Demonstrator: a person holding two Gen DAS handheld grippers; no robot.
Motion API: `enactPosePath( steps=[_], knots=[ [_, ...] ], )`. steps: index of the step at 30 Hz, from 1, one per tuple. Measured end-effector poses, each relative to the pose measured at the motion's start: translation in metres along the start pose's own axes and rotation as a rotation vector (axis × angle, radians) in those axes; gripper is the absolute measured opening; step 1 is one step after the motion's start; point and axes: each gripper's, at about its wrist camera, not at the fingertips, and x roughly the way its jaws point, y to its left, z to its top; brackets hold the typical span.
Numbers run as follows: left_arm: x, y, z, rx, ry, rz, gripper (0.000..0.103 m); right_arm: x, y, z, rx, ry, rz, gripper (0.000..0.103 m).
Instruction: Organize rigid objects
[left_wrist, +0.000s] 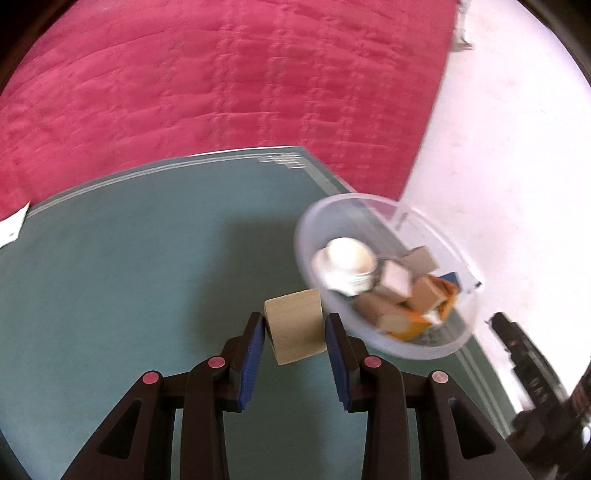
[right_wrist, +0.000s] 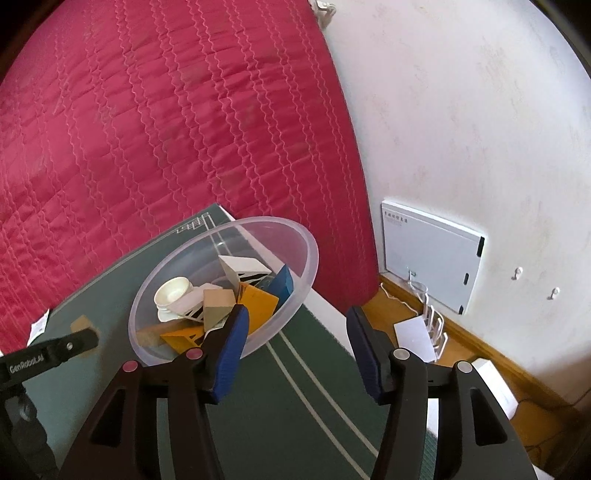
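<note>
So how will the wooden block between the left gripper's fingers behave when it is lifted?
The wooden block looks stiff with flat faces, so the left gripper should hold it without rolling. It seems light for its size. It sits slightly turned between the ribbed blue pads, so it may twist as they close.

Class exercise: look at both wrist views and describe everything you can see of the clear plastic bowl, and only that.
The bowl is round, translucent and plastic-looking, with a thick smooth rim. It sits upright near the corner of the green table, beside the red bedspread. Inside lie a white cup, pale wooden blocks and orange, blue and white pieces. In the right wrist view one finger overlaps its near rim; whether they touch cannot be told.
</note>
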Motion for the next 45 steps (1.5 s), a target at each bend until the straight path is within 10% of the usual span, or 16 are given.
enactPosePath(
  steps=[16, 21, 34, 45],
  knots=[
    [0.040, -0.047, 0.025, 0.073, -0.005, -0.069, 0.038, -0.004, 0.003, -0.002, -0.004, -0.008, 0.024, 0.057],
    [0.043, -0.040, 0.025, 0.042, -0.014, -0.064, 0.060, -0.004, 0.003, -0.002, -0.003, -0.007, 0.023, 0.057],
    [0.025, -0.038, 0.000, 0.121, -0.046, 0.200, 0.098, -0.005, -0.002, -0.003, 0.017, -0.010, 0.015, 0.074],
    [0.010, -0.034, -0.007, 0.129, -0.084, 0.261, 0.102, -0.005, -0.001, -0.003, 0.018, -0.016, 0.011, 0.096]
  ],
)
